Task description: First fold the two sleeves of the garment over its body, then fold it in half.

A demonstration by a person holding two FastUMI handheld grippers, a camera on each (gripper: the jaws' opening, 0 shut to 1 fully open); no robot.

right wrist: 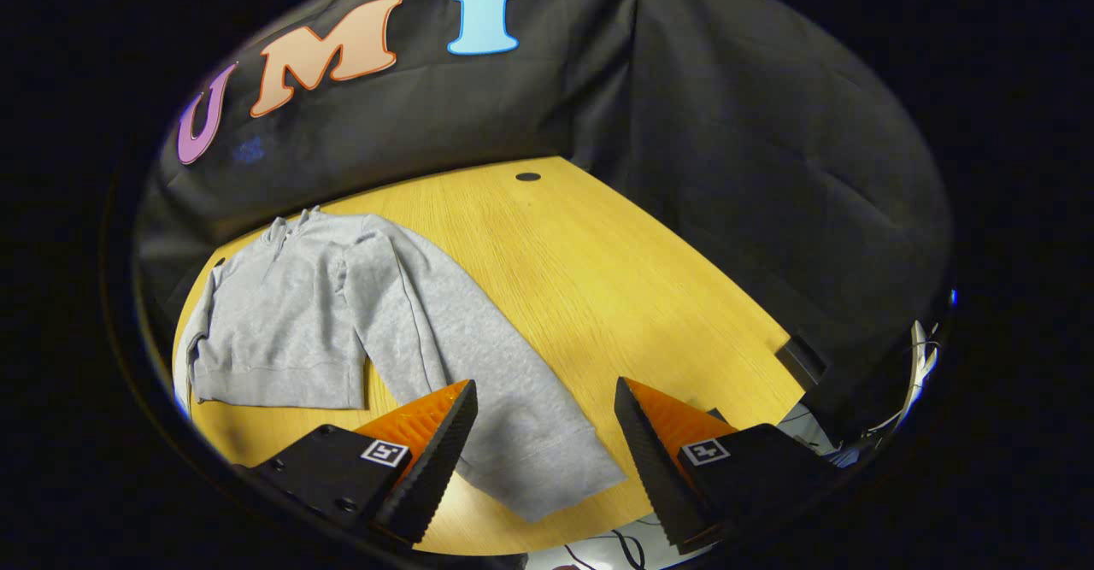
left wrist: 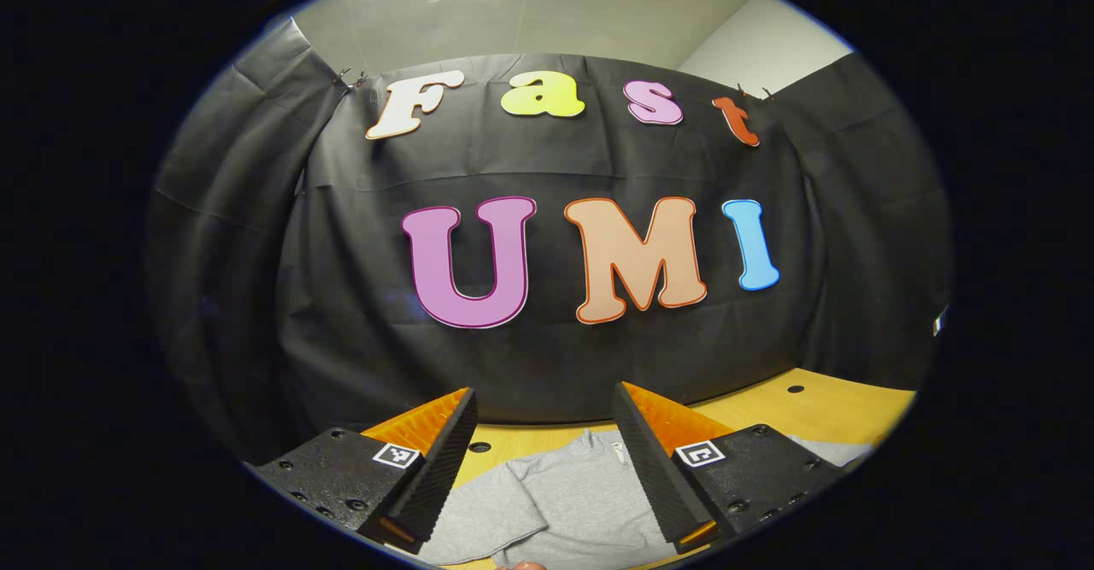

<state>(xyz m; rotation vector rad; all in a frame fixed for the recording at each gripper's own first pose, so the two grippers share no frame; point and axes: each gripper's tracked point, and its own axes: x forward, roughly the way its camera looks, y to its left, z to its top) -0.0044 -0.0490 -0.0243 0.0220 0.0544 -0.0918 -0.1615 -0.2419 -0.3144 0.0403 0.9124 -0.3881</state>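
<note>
The grey sweatshirt (right wrist: 282, 314) is lying flat on the wooden tabletop (right wrist: 598, 279), toward its far-left part near the booth's black cloth wall (right wrist: 726, 126), collar pointing at the back edge and hem facing the front edge. One long sleeve (right wrist: 479, 382) is stretching away from the body toward the front edge of the tabletop, its cuff lying just ahead of the right gripper (right wrist: 543, 433), whose jaws are standing wide apart with nothing between them. The other sleeve cannot be made out clearly at the left side of the garment. In the left gripper view, the left gripper (left wrist: 543, 442) is hanging above the sweatshirt, its jaws also spread and empty, looking mostly at the wall with the collar area showing below. By my judgement the first step is only beginning: the outstretched sleeve is not yet folded. The next move is probably calling for the right gripper to drop onto the cuff, pinch a single layer of cloth, lift it and carry it across onto the body. Nothing is sitting on the wood between gripper and cuff. A small dark hole (right wrist: 527, 177) is showing near the back edge, and loose cables (right wrist: 919, 356) are hanging past the right edge, well apart from the garment; neither seems to be standing in the way.
</note>
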